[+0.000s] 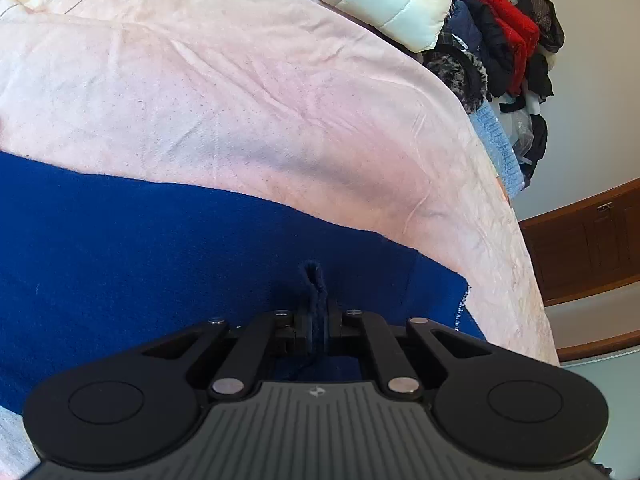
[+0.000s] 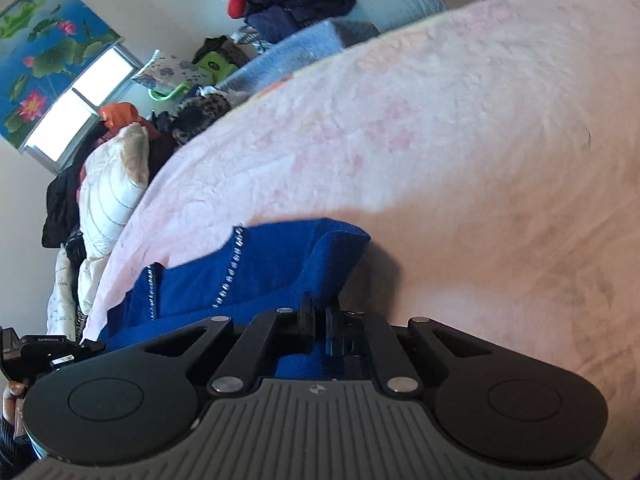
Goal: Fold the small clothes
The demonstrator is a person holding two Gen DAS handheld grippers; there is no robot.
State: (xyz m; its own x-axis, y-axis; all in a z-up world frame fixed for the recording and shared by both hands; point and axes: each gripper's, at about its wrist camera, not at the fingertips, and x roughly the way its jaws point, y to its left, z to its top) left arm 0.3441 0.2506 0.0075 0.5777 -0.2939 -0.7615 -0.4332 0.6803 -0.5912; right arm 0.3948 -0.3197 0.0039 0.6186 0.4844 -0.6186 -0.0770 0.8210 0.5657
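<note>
Left wrist view is showing the left hand-held gripper [image 1: 318,312] pinching a little ridge of the blue garment [image 1: 160,264], with the jaws closed down tight on that fold of fabric. The garment is lying spread across the pink sheet [image 1: 240,80] on the bed, running off to the left of the frame, with its sparkly trimmed edge [image 1: 462,304] sitting near the side of the bed.

Over in the right wrist view, the right hand-held gripper [image 2: 320,320] is also clamping blue cloth, jaws nearly together with the fabric caught between them. The garment is bunching up in front of it, with a corner lifting into a small peak [image 2: 340,240] and a row of shiny stitching [image 2: 230,268] running down the piece. That frame is a bit blurry out toward the right, so I'm not reading much into the far sheet.

So I'm guessing we're at the "both ends grabbed" stage of a fold: two pinches are on and the cloth is just starting to come off the bed on the right side. The next move probably calls for lifting both grips together and carrying one edge over onto the rest of the garment, keeping the cloth taut between the two so it isn't sagging or twisting. The edges need lining up before anything gets let go. Piles of other clothes [image 1: 500,32] are sitting at the far end of the bed, well apart from this.
</note>
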